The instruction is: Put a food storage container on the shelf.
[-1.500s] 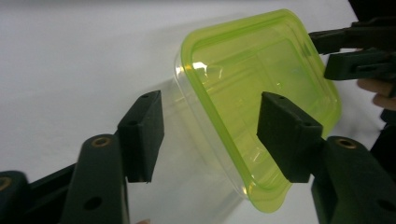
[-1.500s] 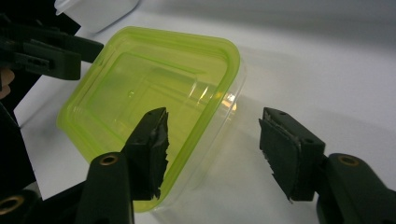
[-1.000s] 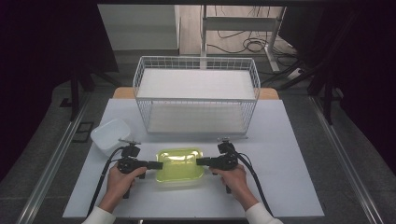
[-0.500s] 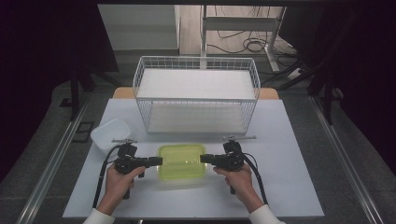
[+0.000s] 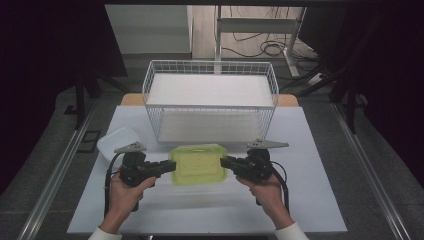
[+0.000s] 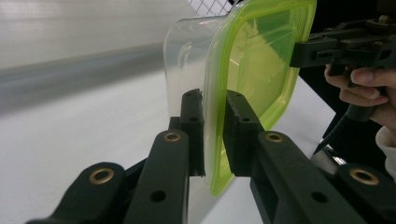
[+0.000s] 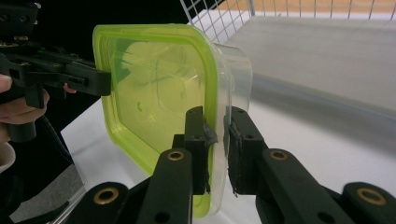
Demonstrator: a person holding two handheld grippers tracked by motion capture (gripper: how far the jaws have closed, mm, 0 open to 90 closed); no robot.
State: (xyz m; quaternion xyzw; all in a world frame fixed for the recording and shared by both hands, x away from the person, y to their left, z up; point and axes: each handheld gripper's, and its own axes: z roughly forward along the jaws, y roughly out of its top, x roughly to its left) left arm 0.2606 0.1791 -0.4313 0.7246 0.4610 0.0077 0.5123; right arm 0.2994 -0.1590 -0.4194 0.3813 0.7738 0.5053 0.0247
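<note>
Grippers (image 5: 172, 166) (image 5: 223, 162) clamp container (image 5: 197, 164) edges — lifted.

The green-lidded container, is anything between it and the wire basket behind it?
Nothing visible. The container, clamped at its ends by the left gripper and right gripper, sits just in front of the basket; the basket's front wall is the only barrier.
</note>
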